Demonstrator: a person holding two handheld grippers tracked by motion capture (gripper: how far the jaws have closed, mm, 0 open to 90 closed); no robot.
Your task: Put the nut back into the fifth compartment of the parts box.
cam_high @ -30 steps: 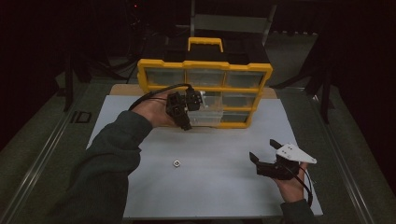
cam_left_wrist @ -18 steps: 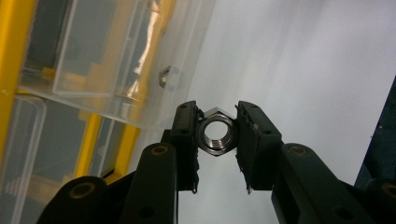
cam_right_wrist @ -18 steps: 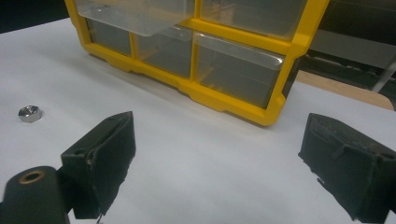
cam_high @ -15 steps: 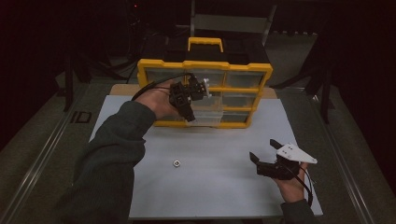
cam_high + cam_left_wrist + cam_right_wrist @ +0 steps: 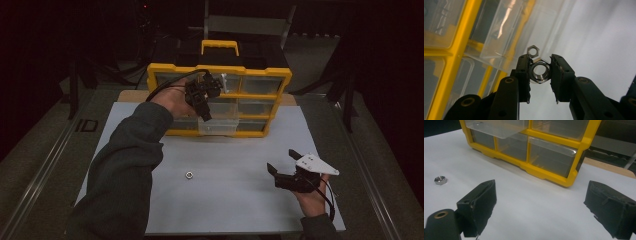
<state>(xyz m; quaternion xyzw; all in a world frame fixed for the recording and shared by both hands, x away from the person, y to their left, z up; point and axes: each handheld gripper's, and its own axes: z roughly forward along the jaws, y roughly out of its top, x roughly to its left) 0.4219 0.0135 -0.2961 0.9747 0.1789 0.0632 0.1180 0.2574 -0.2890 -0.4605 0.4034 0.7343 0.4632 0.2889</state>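
Note:
My left gripper [image 5: 539, 72] is shut on a steel hex nut [image 5: 539, 72], pinched flat-to-flat between the two pads. In the high view the left gripper [image 5: 204, 114] hangs in front of the yellow drawer organizer [image 5: 260, 71], just above a clear drawer [image 5: 218, 128] pulled out of its bottom row. A second nut [image 5: 533, 51] shows just beyond the jaws against the clear drawer [image 5: 499, 37]; whether it lies inside I cannot tell. A loose nut [image 5: 189, 174] lies on the white mat. My right gripper [image 5: 282, 167] rests open at the mat's right, holding nothing.
In the right gripper view, the open right gripper [image 5: 541, 205] faces the organizer [image 5: 544, 173], with the loose nut [image 5: 440, 180] far left. The white mat [image 5: 235, 200] covers the table. Dark stands and equipment sit behind the organizer.
The left hand has carried the nut a little up and to the right, from beside the pulled-out drawer to over it. The right gripper has stayed put.

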